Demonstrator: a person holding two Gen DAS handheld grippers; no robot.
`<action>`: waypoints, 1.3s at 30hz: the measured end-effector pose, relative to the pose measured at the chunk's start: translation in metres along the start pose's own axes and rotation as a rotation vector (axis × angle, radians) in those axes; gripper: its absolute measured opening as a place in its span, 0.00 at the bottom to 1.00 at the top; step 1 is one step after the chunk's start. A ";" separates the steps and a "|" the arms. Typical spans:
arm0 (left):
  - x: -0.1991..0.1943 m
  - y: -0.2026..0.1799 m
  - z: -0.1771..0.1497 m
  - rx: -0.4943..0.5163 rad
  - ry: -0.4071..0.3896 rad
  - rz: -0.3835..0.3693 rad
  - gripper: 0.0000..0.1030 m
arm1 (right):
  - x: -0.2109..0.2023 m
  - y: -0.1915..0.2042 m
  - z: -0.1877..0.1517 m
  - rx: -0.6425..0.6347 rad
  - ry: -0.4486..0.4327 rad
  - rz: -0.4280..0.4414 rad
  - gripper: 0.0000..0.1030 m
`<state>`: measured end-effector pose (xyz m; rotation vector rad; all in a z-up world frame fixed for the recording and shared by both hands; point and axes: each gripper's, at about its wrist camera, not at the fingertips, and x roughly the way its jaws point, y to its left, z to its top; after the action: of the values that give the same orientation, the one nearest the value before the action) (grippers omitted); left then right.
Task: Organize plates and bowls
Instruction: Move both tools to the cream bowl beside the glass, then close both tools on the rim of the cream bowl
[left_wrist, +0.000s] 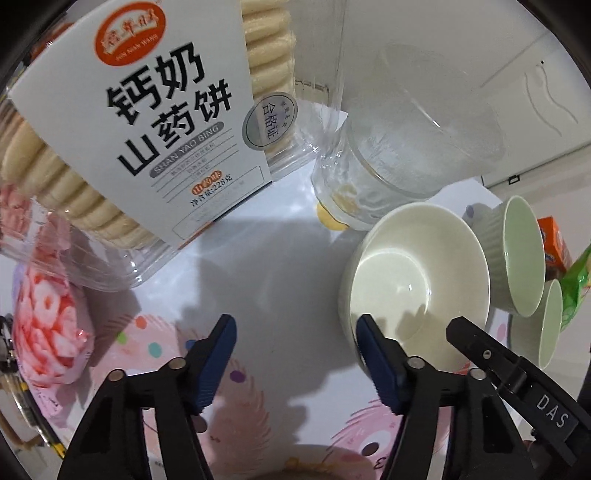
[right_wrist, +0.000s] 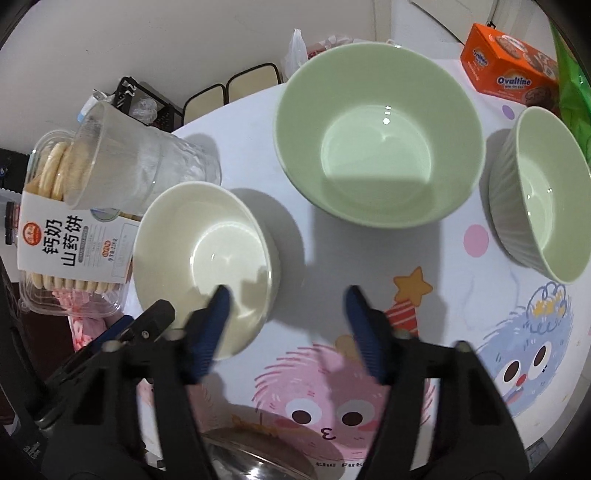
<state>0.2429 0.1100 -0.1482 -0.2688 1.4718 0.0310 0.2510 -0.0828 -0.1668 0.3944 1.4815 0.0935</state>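
A cream bowl stands on the table, also in the left wrist view. A big pale green bowl stands behind it, and a ribbed green bowl stands at the right. Both green bowls show at the right edge of the left wrist view. My right gripper is open and empty, its left finger over the cream bowl's near rim. My left gripper is open and empty, just left of the cream bowl. The other gripper's finger reaches over that bowl's rim.
A biscuit box and a clear glass cup stand left of and behind the cream bowl. A pink snack bag lies at the left. An orange Ovaltine box is at the far right. A metal dish is at the near edge.
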 end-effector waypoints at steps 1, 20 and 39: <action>0.001 -0.001 0.002 0.001 0.001 -0.004 0.58 | 0.001 -0.001 0.002 0.006 0.001 0.009 0.56; 0.013 -0.016 0.026 0.030 0.028 -0.138 0.06 | 0.017 0.005 0.011 -0.024 0.030 0.052 0.19; -0.006 -0.026 -0.027 0.109 -0.018 -0.104 0.07 | -0.009 0.001 -0.018 -0.087 -0.007 0.029 0.10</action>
<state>0.2209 0.0806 -0.1402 -0.2549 1.4344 -0.1300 0.2333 -0.0807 -0.1585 0.3458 1.4592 0.1789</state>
